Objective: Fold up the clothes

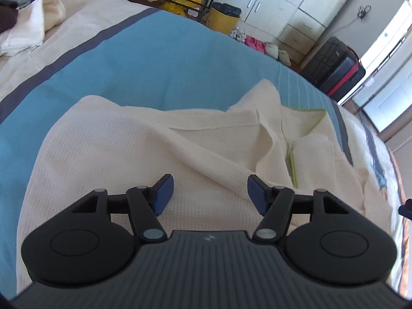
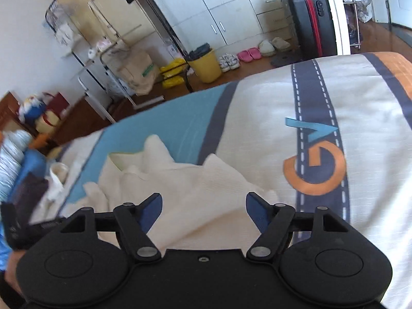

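- One cream garment [image 1: 154,149] lies crumpled on the bed [image 1: 128,59].
- Left gripper [image 1: 209,193]: jaws apart, empty, above the garment.
- Right gripper [image 2: 203,212]: jaws apart, empty, above it too.
- One suitcase [image 2: 309,18] by the wardrobe.

My left gripper's [image 1: 209,193] body is covering the near edge of the cream garment [image 1: 128,154] below my fingers, so I am not seeing where its hem ends. A dark object [image 1: 406,209] is poking in at the far right, cut off by the frame. Ahead and to the left, a second pale garment [image 1: 33,28] is running out of view. From my right gripper [image 2: 203,212], everything at the far left is smearing into blur: a dark shape [image 2: 23,206] I cannot identify.
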Demonstrator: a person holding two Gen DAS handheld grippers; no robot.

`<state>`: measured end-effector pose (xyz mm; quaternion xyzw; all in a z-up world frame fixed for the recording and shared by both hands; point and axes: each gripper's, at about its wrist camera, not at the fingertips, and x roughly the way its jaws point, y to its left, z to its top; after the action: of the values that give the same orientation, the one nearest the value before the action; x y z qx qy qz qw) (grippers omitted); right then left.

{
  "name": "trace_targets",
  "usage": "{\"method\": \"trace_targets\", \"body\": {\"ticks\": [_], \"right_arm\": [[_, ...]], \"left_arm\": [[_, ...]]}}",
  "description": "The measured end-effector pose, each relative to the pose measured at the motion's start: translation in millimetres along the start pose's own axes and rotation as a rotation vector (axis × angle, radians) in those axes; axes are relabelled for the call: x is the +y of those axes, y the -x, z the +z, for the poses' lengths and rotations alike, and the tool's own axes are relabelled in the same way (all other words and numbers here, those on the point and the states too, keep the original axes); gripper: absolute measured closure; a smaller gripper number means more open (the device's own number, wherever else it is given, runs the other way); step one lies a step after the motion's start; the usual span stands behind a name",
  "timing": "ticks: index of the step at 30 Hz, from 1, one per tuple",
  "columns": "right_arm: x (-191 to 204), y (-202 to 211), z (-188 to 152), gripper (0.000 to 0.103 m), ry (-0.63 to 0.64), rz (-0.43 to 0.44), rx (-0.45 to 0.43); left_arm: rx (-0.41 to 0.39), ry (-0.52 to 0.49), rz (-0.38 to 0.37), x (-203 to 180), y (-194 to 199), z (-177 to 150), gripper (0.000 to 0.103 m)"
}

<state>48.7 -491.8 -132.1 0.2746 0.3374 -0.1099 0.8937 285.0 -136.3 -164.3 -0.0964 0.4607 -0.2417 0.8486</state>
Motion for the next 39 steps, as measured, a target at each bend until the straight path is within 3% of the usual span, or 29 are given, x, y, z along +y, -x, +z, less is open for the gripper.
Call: {"method": "trace_targets", "body": {"ticks": [3,4,5,7,11,14,17,18,19,20,22,23,26,32,35,38,39], "right_arm": [[8.3,-9.1,-1.5,0.027,0.116,-0.018,-0.039],[11.4,-16.1,-3.4,0.027,0.132,0.011,-0.031],[14.5,-25.0,-5.8,0.027,0.135,0.057,-0.009],[25.1,-41.4,-11.4,0.027,0.161,0.064,0.07],[42.0,-53.8,-21.8,0.027,0.226,-0.02,0.107],[45.9,-65.2,-23.6,0.027,0.228,-0.099,0.112],[39.2,-78.8,-23.1,0.025,0.094,-0.128,0.092],[43.0,-80.5,-25.0,0.027,0.12,-0.151,0.071],[47.7,-82.3,-27.1,0.04,0.164,-0.184,0.061],[52.5,-84.2,-29.2,0.064,0.209,-0.216,0.05],[53.2,-82.7,-28.1,0.079,0.227,-0.245,0.049],[49.5,-78.5,-24.9,0.093,0.187,-0.239,0.051],[39.6,-65.0,-18.0,0.098,0.111,-0.228,0.032],[20.9,-46.7,-4.3,0.098,0.069,-0.156,-0.065],[16.8,-47.8,4.6,0.098,0.07,-0.162,-0.106],[14.2,-48.6,11.3,0.098,0.068,-0.153,-0.153],[12.4,-48.3,12.8,0.098,0.051,-0.141,-0.159]], "left_arm": [[-0.061,-0.022,-0.039,-0.3,3.1,1.1,0.038],[-0.061,-0.026,-0.042,-1.3,2.2,0.9,0.038],[-0.061,-0.03,-0.045,-2.3,1.4,0.8,0.038],[-0.06,-0.038,-0.052,-4.3,-0.3,0.6,0.038],[-0.039,-0.046,-0.05,-6.2,-5.1,0.2,0.038],[0.007,-0.091,-0.003,-8.7,-12.3,-0.5,0.038],[0.021,-0.157,0.051,-14.7,-17.6,-5.4,0.038],[0.018,-0.166,0.06,-16.4,-17.7,-6.7,0.038],[0.019,-0.171,0.065,-17.6,-17.5,-7.1,0.038],[0.02,-0.174,0.069,-18.7,-17.3,-7.1,0.038],[0.021,-0.17,0.063,-16.1,-17.1,-6.8,0.038],[0.02,-0.173,0.06,-15.0,-16.8,-6.6,0.038],[0.01,-0.21,0.094,-15.9,-14.2,-5.7,0.038],[-0.043,-0.252,0.117,-14.7,-8.5,-2.1,0.046],[-0.064,-0.254,0.123,-14.5,-7.4,-0.9,0.047],[-0.147,-0.234,0.102,-12.0,2.3,2.6,0.07],[-0.182,-0.234,0.111,-10.7,7.8,4.6,0.071]]}}
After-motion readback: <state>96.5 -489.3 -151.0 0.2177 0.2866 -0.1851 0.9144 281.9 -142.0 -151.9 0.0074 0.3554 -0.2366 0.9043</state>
